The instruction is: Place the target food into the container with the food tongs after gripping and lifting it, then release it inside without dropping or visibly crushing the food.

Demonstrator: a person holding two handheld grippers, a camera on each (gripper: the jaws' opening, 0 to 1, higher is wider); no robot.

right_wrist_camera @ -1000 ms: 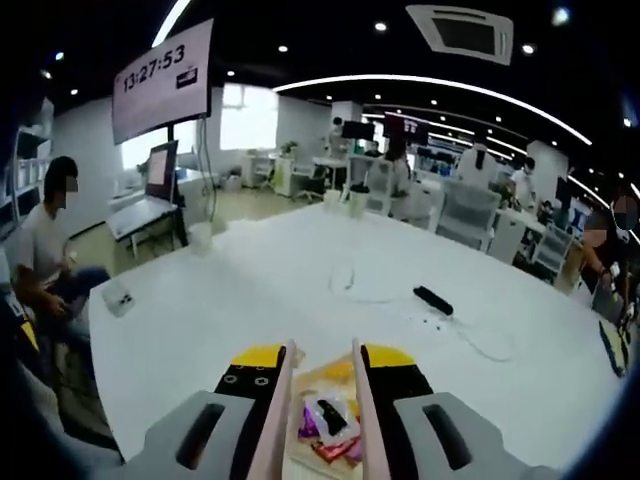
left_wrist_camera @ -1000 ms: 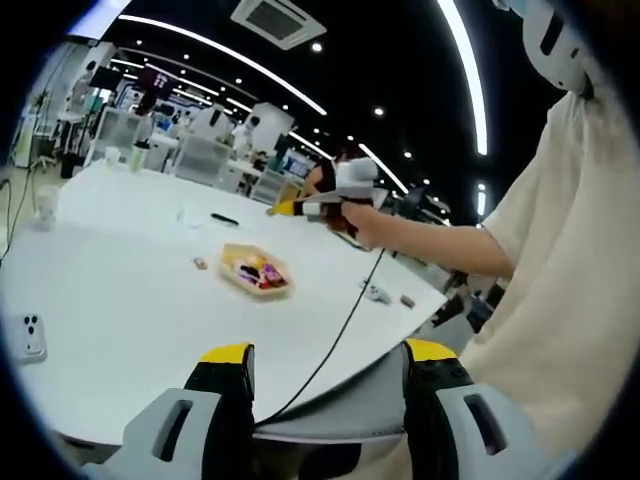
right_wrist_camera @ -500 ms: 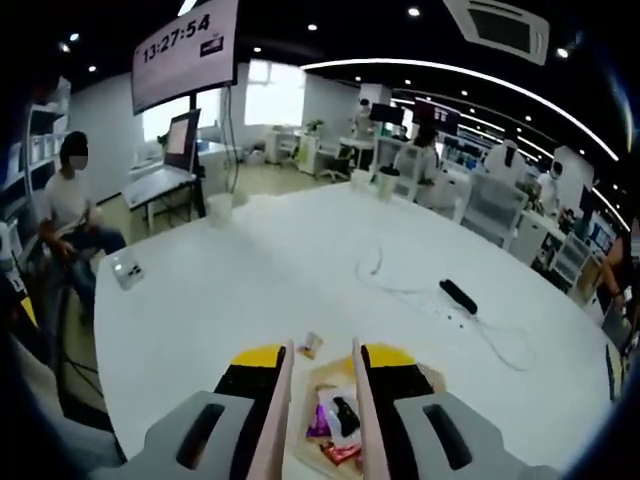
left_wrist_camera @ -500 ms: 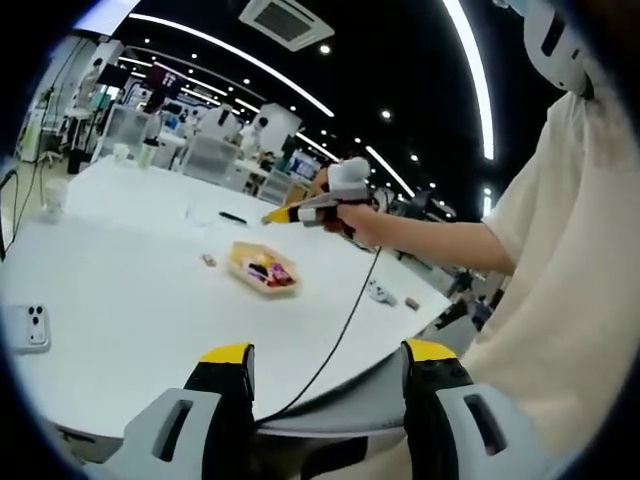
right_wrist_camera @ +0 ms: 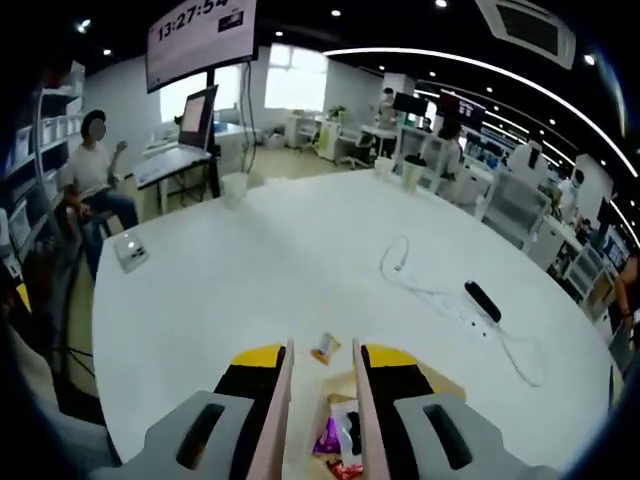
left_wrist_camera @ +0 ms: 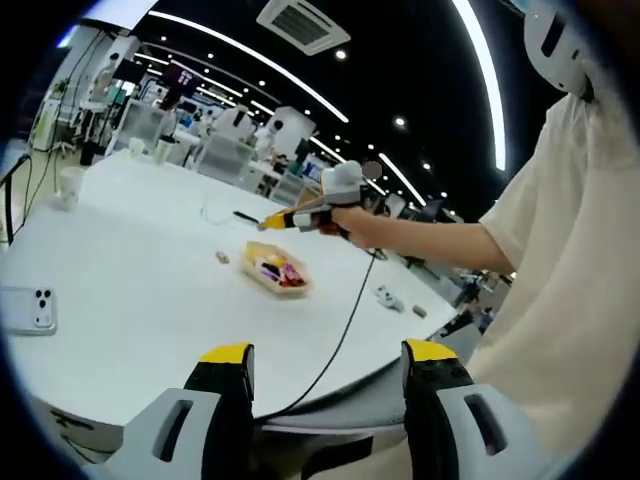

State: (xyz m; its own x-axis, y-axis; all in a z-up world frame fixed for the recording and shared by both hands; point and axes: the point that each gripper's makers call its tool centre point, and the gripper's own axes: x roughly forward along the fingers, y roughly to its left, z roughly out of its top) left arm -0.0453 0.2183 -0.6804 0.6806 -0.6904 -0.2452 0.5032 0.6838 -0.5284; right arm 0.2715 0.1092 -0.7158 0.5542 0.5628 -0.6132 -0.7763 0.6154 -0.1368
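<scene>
In the right gripper view, my right gripper (right_wrist_camera: 322, 358) is shut on pale food tongs (right_wrist_camera: 281, 400), whose two arms stand apart with nothing between them. A small wrapped food piece (right_wrist_camera: 324, 347) lies on the white table (right_wrist_camera: 250, 270) just beyond the tong tips. Under the tongs sits the tan container (right_wrist_camera: 440, 385) with several wrapped snacks. In the left gripper view, the container (left_wrist_camera: 277, 270) rests mid-table with the loose piece (left_wrist_camera: 222, 257) to its left, and the right gripper (left_wrist_camera: 300, 216) hovers above them in a hand. My left gripper (left_wrist_camera: 330, 352) is open at the table's near edge.
A black cable (left_wrist_camera: 335, 350) runs from the right gripper across the table. A phone (left_wrist_camera: 30, 308) lies at the left. Two small items (left_wrist_camera: 385, 297) sit right of the container. A power strip (right_wrist_camera: 483, 300), white cord (right_wrist_camera: 405, 262) and cup (right_wrist_camera: 235, 185) lie farther off.
The right gripper has shifted with the tongs from over the container toward the loose wrapped piece, which now shows between the tong tips. The left gripper stays open.
</scene>
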